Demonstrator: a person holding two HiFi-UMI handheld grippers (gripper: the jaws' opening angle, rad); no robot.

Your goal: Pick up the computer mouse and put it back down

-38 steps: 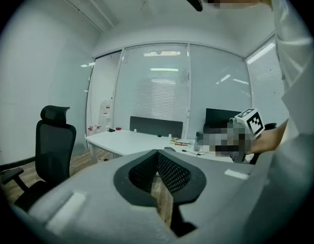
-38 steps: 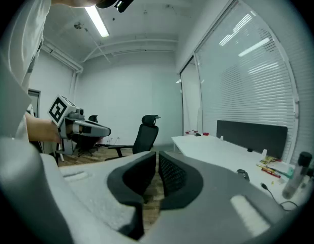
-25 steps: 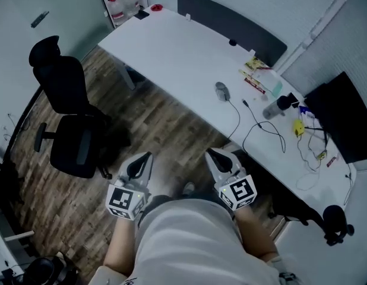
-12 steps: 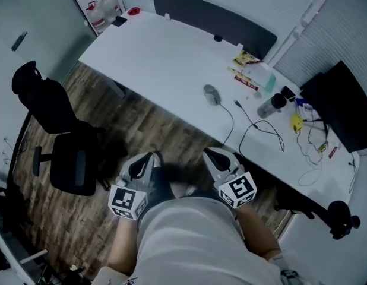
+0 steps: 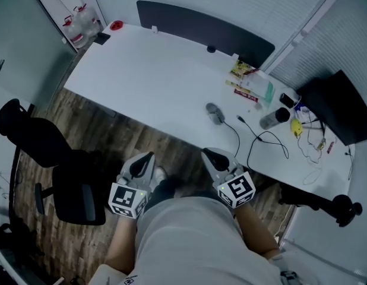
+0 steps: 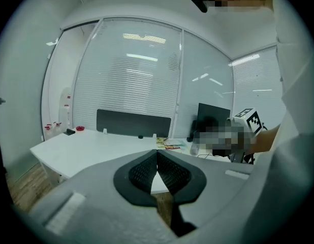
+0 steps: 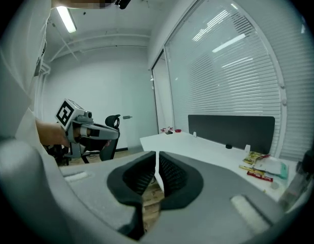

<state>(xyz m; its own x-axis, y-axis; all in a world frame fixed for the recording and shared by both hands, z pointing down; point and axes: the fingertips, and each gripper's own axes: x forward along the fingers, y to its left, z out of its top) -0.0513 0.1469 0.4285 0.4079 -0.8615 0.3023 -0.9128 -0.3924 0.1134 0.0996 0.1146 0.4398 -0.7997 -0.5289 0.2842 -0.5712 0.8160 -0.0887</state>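
Observation:
The grey computer mouse [image 5: 215, 113] lies on the white desk [image 5: 154, 76], near its front edge, with a thin black cable trailing off to the right. Both grippers are held low in front of the person's body, short of the desk's edge and apart from the mouse. The left gripper [image 5: 149, 157] is shut and holds nothing; its pads meet at the tips in the left gripper view [image 6: 157, 153]. The right gripper [image 5: 205, 154] is likewise shut and holds nothing [image 7: 156, 159]. I cannot make out the mouse in either gripper view.
A black office chair [image 5: 53, 159] stands on the wood floor at the left. On the desk are a dark divider panel [image 5: 201, 25], snack packets [image 5: 246, 79], a dark bottle [image 5: 272, 119], loose cables [image 5: 272, 144] and a monitor [image 5: 341, 108]. Water jugs [image 5: 79, 19] stand beyond the desk's far left corner.
Both grippers and the person have moved toward the desk; the desk and mouse now sit nearer and the chair has slid to the left of the head view. The jaws stayed shut.

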